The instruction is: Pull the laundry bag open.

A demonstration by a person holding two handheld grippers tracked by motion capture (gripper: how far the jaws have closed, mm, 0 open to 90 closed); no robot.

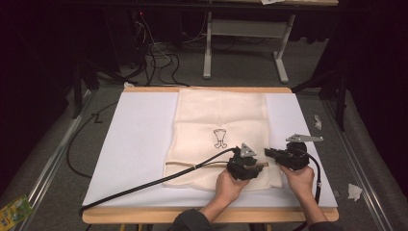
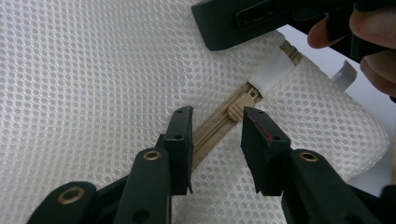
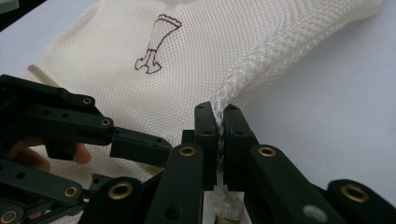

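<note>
A cream mesh laundry bag (image 1: 221, 137) lies flat on the white-covered desk (image 1: 139, 139), spread from the far edge toward the near edge, right of the middle. Its tan zipper (image 2: 212, 135) runs along the bag's near end. The left tool (image 2: 215, 135) hovers with its jaws apart on either side of the zipper pull (image 2: 237, 108), not yet touching it. The right tool (image 3: 219, 140) is clamped tight on the bag's side seam near the near right corner of the bag, just beside the left tool. A small brown printed emblem (image 3: 154, 44) marks the bag's middle.
</note>
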